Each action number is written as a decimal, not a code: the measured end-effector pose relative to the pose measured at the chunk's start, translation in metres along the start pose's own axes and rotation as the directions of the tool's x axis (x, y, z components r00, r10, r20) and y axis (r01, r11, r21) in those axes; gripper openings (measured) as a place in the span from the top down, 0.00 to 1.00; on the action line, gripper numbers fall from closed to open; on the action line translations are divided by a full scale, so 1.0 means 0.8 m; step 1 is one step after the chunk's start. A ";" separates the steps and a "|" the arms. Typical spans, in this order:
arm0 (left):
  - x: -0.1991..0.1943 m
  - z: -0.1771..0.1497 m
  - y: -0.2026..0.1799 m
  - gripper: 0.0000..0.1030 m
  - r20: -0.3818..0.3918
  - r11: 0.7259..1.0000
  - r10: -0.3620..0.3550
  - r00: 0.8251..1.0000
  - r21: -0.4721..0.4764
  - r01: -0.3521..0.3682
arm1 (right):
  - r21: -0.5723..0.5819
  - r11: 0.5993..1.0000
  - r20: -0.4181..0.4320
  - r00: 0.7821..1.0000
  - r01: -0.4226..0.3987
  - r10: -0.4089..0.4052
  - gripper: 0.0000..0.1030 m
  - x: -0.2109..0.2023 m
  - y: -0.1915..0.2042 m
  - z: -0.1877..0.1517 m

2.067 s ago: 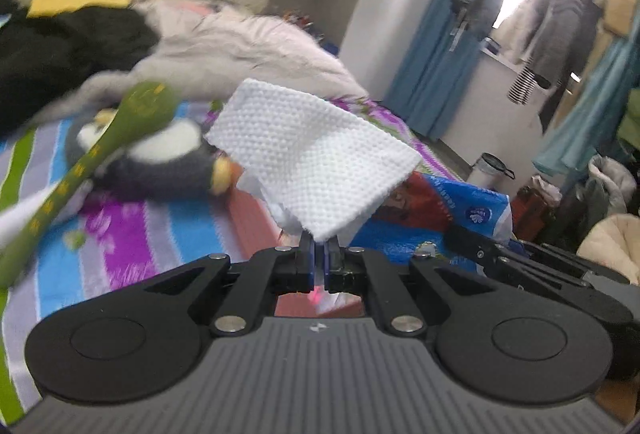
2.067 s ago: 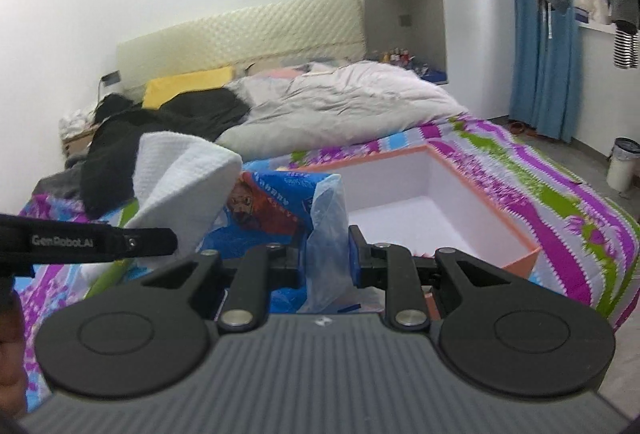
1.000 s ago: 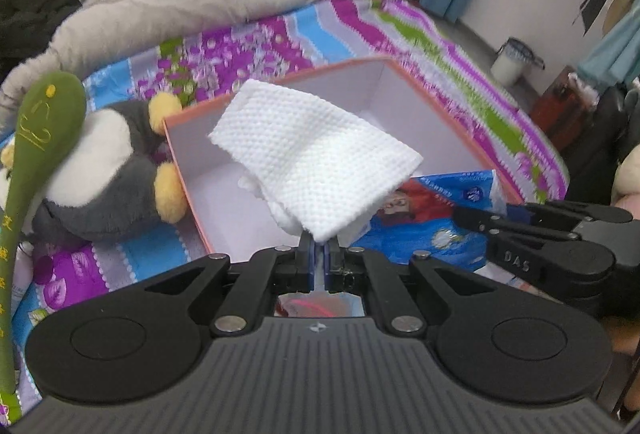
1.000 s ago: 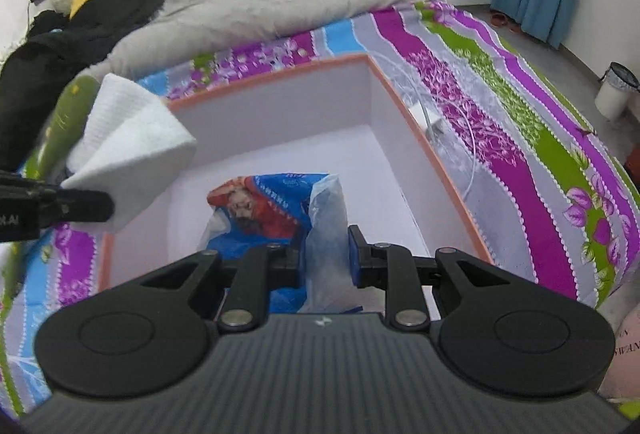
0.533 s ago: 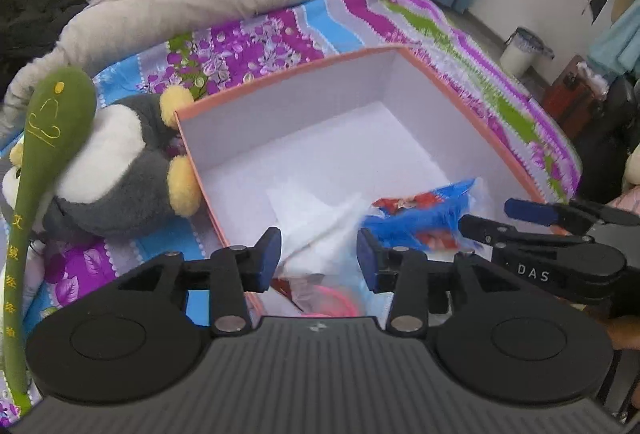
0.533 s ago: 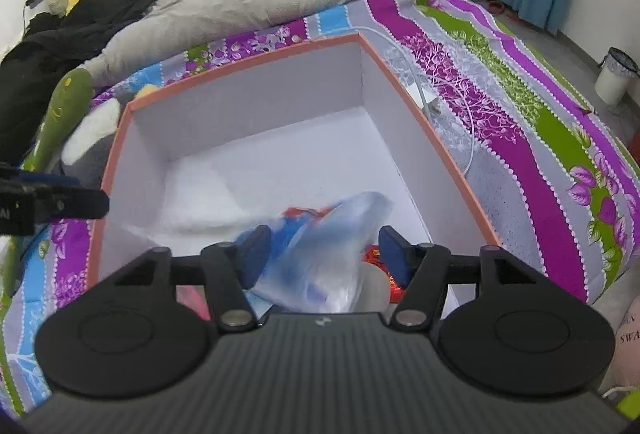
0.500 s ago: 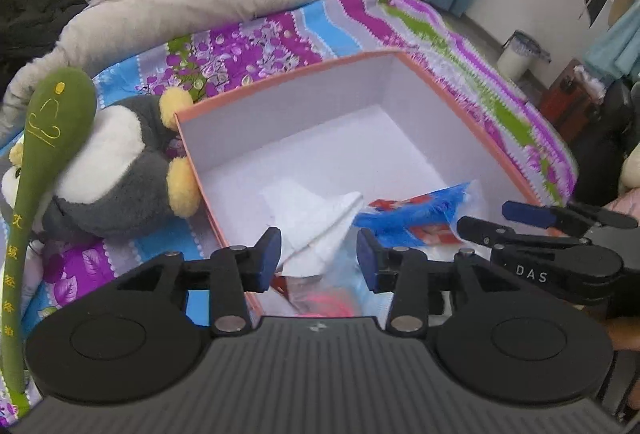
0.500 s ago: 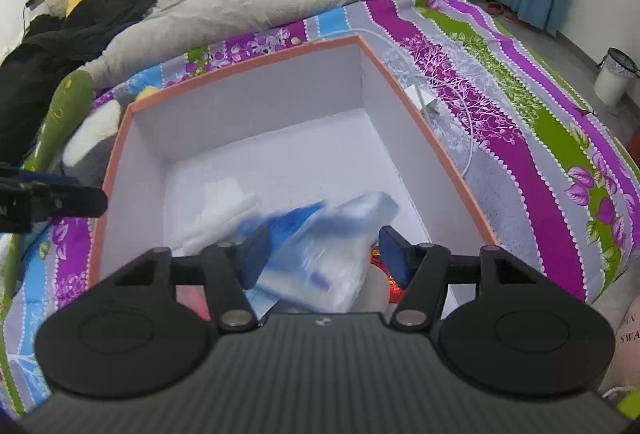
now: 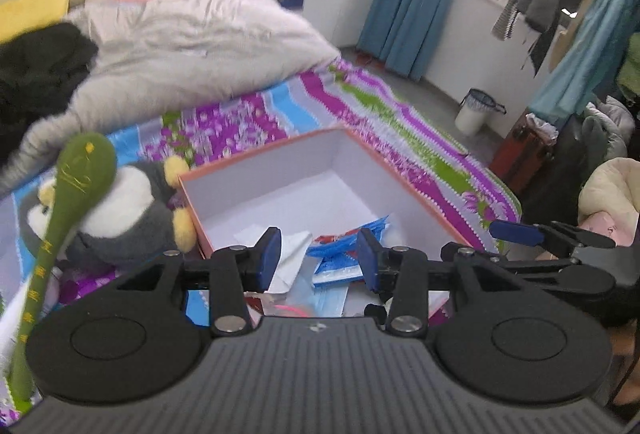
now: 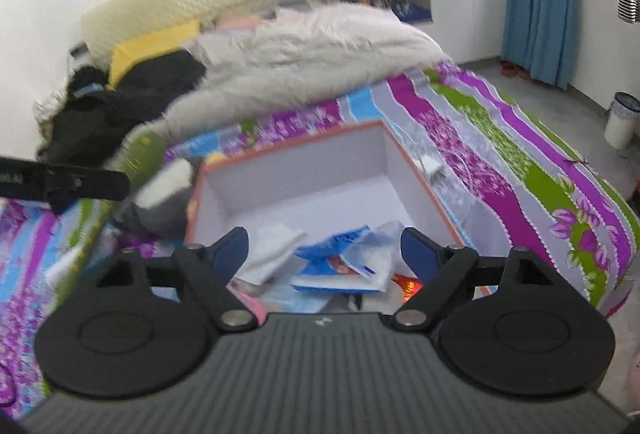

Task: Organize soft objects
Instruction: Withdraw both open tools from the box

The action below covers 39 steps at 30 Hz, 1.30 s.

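Inside box (image 10: 304, 185): cloth (image 10: 272, 246), packet (image 10: 340, 258) released; soft, light. My left jaws parted, right jaws opening, both empty.

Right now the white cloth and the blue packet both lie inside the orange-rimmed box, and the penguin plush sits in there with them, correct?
Not quite. The white cloth and blue packet lie in the box, but the penguin plush lies outside it on the bedspread, against its wall, as the left wrist view shows.

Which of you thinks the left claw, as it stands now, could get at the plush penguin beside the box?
Probably yes. The left claw is open and empty, and the plush penguin lies uncovered on the bed left of the box. Only the green stick lies across it.
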<state>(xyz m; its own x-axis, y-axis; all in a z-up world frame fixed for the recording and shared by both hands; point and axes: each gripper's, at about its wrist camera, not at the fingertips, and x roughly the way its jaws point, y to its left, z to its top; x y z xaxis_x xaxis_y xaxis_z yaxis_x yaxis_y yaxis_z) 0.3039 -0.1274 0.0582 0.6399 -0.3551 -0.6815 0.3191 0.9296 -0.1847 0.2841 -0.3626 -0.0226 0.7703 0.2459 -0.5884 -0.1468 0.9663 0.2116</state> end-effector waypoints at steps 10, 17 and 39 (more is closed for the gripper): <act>-0.104 -0.053 0.000 0.54 0.137 0.999 0.035 0.990 -0.016 -0.033 | -0.025 0.999 0.098 0.994 -0.039 0.041 0.17 -0.074 0.035 -0.023; -0.158 -0.092 -0.019 0.54 0.209 1.000 -0.003 0.978 0.017 -0.001 | -0.015 0.999 0.152 0.987 -0.041 0.043 0.17 -0.119 0.051 -0.046; -0.189 -0.188 -0.072 0.54 0.212 1.000 0.011 0.977 -0.009 -0.009 | 0.014 0.999 0.160 0.987 0.034 -0.036 0.17 -0.168 0.064 -0.130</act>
<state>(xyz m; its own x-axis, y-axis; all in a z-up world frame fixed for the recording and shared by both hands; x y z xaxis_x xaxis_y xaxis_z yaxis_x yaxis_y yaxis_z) 0.0835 -0.1119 0.0653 0.7769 -0.3577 -0.5182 0.3066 0.9337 -0.1849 0.1085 -0.3385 -0.0139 0.8643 0.1955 -0.4635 -0.1117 0.9730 0.2020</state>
